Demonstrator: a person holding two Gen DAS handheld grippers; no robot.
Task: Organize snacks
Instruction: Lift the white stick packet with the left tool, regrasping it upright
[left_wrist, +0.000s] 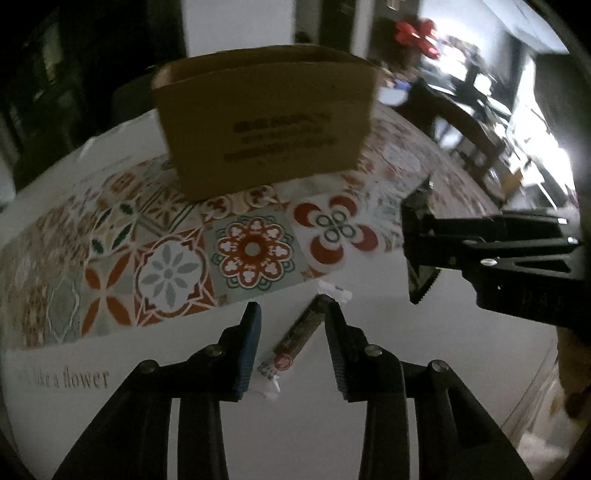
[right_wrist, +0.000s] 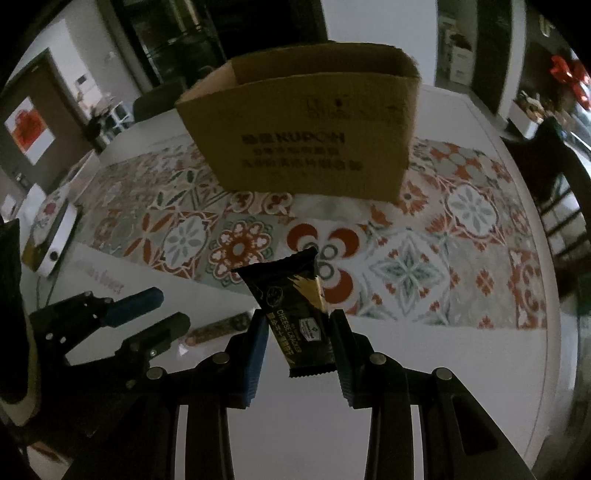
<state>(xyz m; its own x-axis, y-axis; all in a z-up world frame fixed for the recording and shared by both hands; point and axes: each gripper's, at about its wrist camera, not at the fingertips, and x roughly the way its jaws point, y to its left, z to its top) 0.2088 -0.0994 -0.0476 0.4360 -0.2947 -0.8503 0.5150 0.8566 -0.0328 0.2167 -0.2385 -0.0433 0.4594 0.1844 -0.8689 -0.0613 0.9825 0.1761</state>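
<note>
The left gripper (left_wrist: 291, 317) hovers with its jaws apart, straddling a slim brown-wrapped snack stick (left_wrist: 301, 334) that lies flat on the white table (left_wrist: 303, 424); the right-hand finger (left_wrist: 334, 332) sits just beside the wrapper (contact cannot be confirmed). The right gripper (right_wrist: 299, 321) is clamped on a black cheese cracker packet (right_wrist: 295, 302), held above the table in front of the open brown cardboard box (right_wrist: 306, 147), which stands on the tile-patterned runner (right_wrist: 461, 229).

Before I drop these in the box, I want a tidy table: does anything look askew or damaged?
Nothing looks damaged or spilled. The slim snack stick lies diagonally on the white table between the open left gripper, not yet grasped. The right gripper holds the cheese cracker pack tilted. The cardboard box stands upright.
</note>
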